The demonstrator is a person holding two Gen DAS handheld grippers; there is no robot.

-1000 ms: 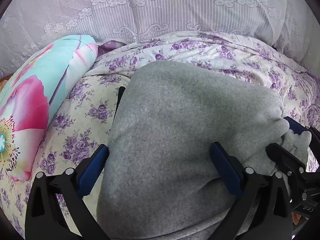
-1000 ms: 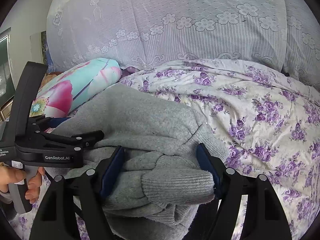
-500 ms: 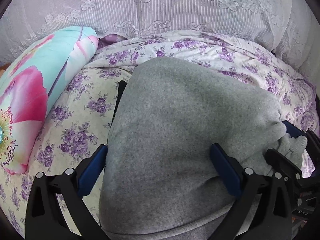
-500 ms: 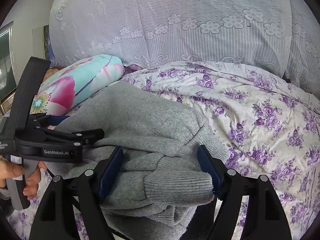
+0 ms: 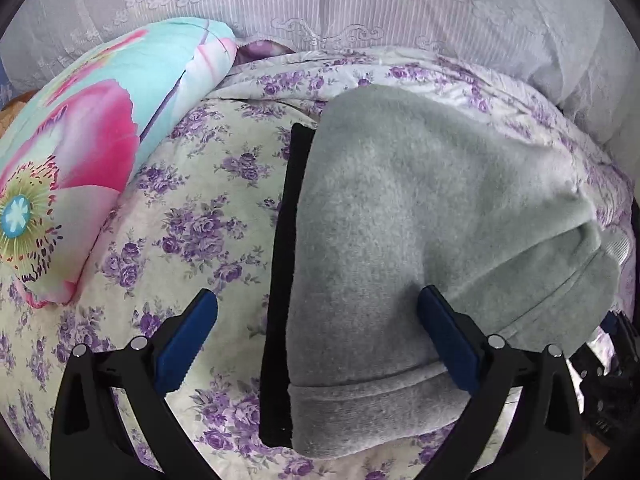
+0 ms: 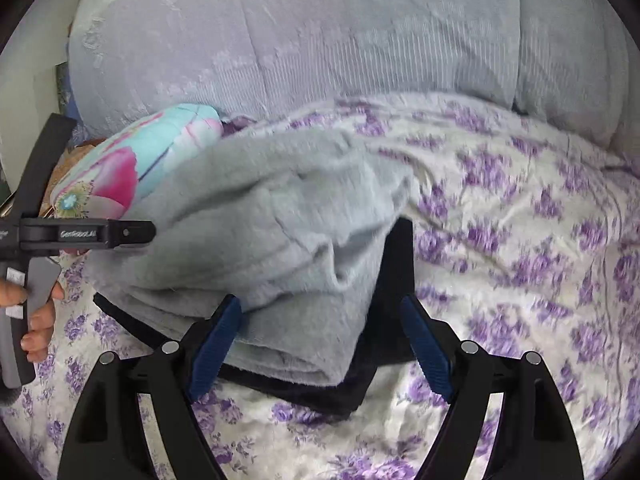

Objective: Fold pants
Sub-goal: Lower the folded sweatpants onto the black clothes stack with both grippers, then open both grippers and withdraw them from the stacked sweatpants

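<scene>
Folded grey fleece pants lie on a floral bed sheet, over a black cloth that shows along their left edge. My left gripper is open, one pad over the sheet and the other resting by the pants' top; it presses nothing. In the right wrist view the pants form a thick stack on the black cloth. My right gripper has its jaws opening around the stack's near corner, and the pads do not press it. The left gripper juts in from the left, held by a hand.
A turquoise and pink flowered pillow lies at the left, beside the pants. A pale lace-covered quilt rises behind the bed. To the right of the stack, the floral sheet stretches out in wrinkles.
Both grippers have drawn back from the pants. The grey bundle that filled their jaws now lies folded on the bed, and the black cloth's edge has come into sight. The right jaws have widened.
</scene>
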